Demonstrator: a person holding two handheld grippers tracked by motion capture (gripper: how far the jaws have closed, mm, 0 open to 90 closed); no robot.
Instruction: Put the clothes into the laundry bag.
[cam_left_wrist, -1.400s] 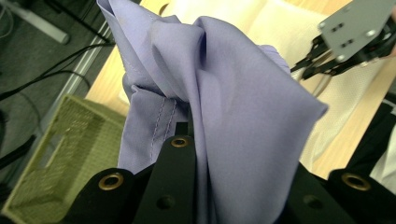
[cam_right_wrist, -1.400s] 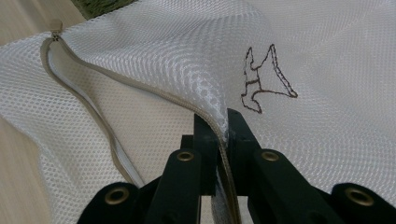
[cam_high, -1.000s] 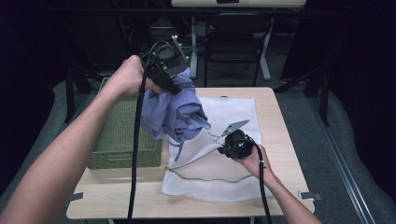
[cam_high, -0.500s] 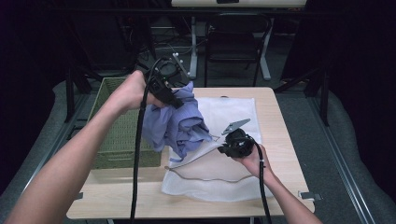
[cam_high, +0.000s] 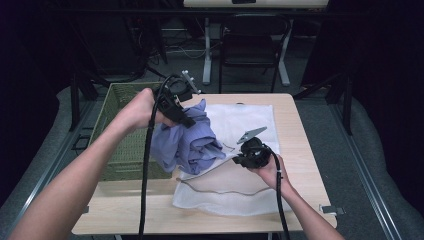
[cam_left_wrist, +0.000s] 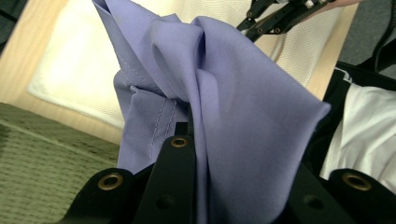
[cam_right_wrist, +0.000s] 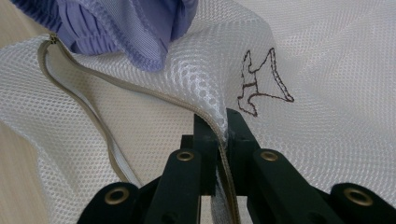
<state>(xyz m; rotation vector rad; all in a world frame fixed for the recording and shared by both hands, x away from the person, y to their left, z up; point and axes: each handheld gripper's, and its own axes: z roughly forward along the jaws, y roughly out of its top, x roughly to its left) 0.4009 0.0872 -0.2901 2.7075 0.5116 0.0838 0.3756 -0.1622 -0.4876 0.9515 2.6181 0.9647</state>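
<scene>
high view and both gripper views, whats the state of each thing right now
purple garment: bunched, held up, its lower end in the bag's mouth
mesh laundry bag: flat on the table, unzipped, zipper edge lifted
green basket: upright at the table's left edge
left gripper: jaws shut on the garment
right gripper: jaws shut on the bag's zipper edge

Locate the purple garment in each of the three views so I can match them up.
High view: the purple garment hangs left of centre from the left gripper, beside the green basket.
Left gripper view: it fills the centre, pinched between the jaws.
Right gripper view: top left, entering the bag's opening.
Shared landmark: the white mesh laundry bag.
</scene>
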